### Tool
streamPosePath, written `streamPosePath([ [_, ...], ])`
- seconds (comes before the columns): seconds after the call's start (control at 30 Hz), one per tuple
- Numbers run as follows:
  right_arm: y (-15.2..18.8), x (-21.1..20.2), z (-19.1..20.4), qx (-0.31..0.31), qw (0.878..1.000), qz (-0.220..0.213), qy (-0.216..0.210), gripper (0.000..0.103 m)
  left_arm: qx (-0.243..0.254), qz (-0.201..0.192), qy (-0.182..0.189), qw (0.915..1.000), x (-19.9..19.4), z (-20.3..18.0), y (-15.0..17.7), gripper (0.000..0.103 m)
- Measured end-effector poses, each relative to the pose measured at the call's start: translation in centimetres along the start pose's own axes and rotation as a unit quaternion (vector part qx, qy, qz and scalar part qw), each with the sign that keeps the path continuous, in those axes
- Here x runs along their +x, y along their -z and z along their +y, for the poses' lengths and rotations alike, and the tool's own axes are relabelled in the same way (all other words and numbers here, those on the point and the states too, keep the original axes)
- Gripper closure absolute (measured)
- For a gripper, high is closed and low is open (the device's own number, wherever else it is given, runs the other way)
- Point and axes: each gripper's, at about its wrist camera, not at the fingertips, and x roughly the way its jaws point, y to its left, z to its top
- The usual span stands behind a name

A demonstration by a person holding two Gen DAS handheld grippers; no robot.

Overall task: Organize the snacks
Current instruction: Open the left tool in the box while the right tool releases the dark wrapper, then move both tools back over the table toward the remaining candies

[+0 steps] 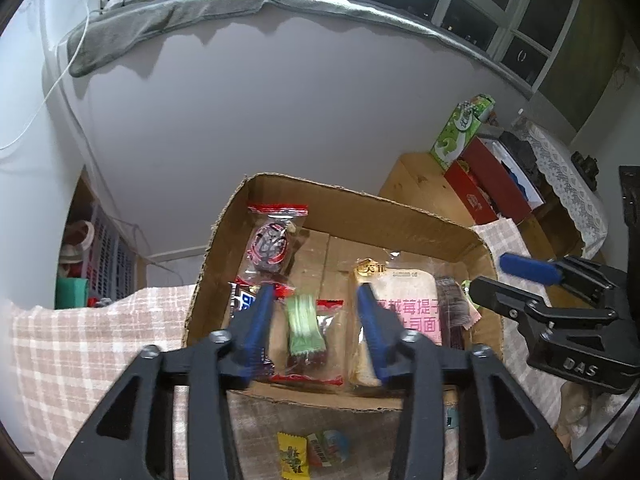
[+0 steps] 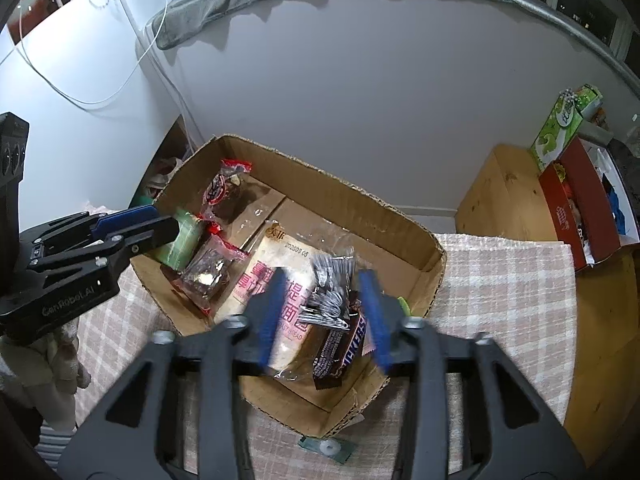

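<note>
Tongs, left point(image 1: 316, 320) and right point(image 2: 326, 312), gape part-open over the box point(image 2: 400, 216), gripping nothing.

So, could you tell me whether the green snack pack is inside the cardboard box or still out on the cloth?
Inside. The green snack pack lies on the floor of the cardboard box, within its walls, beside the bread pack.

A table covered by a pink-and-white checked cloth point(image 2: 500, 288) carried an open cardboard box point(image 2: 430, 276), which sat directly on the cloth. On the cloth in front of the box's near wall lay a small yellow candy packet point(image 1: 293, 456) and, just beside it, a red-and-blue wrapped sweet point(image 1: 330, 446). A small green-tinted clear piece point(image 2: 328, 448) lay on the cloth by the box's near corner.
</note>
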Motion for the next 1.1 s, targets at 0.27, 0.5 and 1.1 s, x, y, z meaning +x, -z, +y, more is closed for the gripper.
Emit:
streamPosePath([
  [0.27,0.2,-0.3,0.0,-0.003,1.0,-0.001,0.008,0.034,-0.003,-0.003,-0.01,0.9999,-0.3,0.1,0.1,0.051],
  [0.5,0.5,-1.0,-0.2,-0.001,1.0,-0.005,0.008,0.034,-0.003,-0.015,-0.013,0.9998,-1.5,0.6,0.4,0.051],
  [1.1,4.9,-4.6,-2.6,0.035,0.999,-0.012,-0.012,0.034,-0.035,-0.007,-0.015,0.9993,-4.8,4.2,5.8,0.051],
])
